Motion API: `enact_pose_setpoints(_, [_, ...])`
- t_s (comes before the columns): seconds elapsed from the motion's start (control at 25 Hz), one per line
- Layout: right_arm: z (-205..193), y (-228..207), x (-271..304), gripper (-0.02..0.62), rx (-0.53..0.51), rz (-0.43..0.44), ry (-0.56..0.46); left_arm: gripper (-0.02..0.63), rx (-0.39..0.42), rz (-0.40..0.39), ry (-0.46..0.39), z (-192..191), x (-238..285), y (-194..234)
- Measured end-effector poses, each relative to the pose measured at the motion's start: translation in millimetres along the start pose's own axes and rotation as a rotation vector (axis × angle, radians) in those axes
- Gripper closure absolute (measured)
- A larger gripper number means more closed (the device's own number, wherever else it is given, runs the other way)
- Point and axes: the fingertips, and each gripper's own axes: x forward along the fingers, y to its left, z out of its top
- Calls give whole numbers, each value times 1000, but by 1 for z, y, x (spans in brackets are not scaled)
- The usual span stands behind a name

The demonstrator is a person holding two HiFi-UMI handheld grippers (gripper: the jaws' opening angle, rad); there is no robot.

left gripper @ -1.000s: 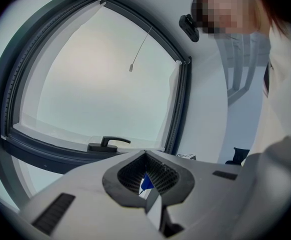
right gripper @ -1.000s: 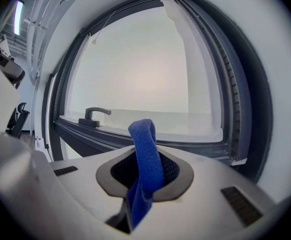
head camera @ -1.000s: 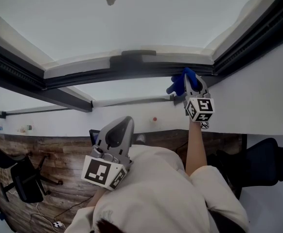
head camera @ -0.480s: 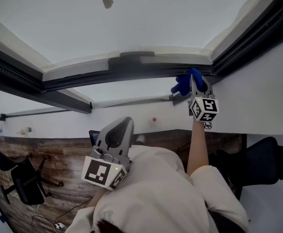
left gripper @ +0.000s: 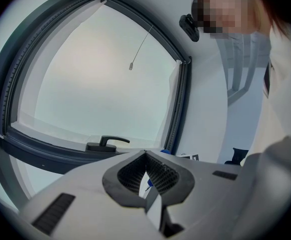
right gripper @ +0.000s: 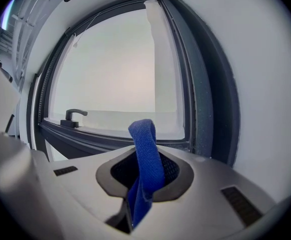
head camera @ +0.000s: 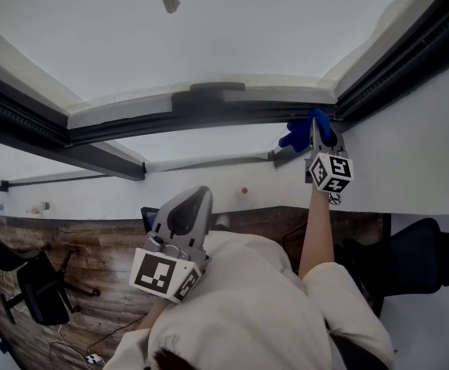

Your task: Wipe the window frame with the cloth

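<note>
The right gripper [right gripper: 144, 181] is closed on the blue cloth [right gripper: 145, 146]. A folded strip of the cloth stands up out of the jaws, and the rest hangs down between them. The person holds this gripper up with a stretched arm. In the head view the cloth is at the right end of the lower bar of the dark window frame [right gripper: 208, 104], close to the corner where this bar meets the side bar. It seems to touch the frame, but I cannot tell if it really presses on it.

The left gripper [left gripper: 146, 176] has its jaws pressed together with nothing between them. It rests low, near the person's chest, well apart from the frame.

Further along the lower bar, toward its other end, sits the window handle [right gripper: 73, 116].

Some things can go wrong from here, in my judgement. Only a narrow strip of cloth is in front of the jaws, so in the tight corner the hard jaw tips may rub the frame instead of the cloth. Friction on the bar may also pull the cloth out of the pinch. On a long stroke along the bar, the cloth may catch on the handle.
</note>
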Motion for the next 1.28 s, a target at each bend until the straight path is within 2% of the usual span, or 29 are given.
enact_pose_setpoints(0.56, [-3, -43, -6, 540, 36, -95, -7, 597, 1, -2, 1, -1, 0, -2])
enact_pose_setpoints(1.28, [-3, -52, -7, 540, 0, -79, 4, 597, -5, -3, 3, 0, 2, -4])
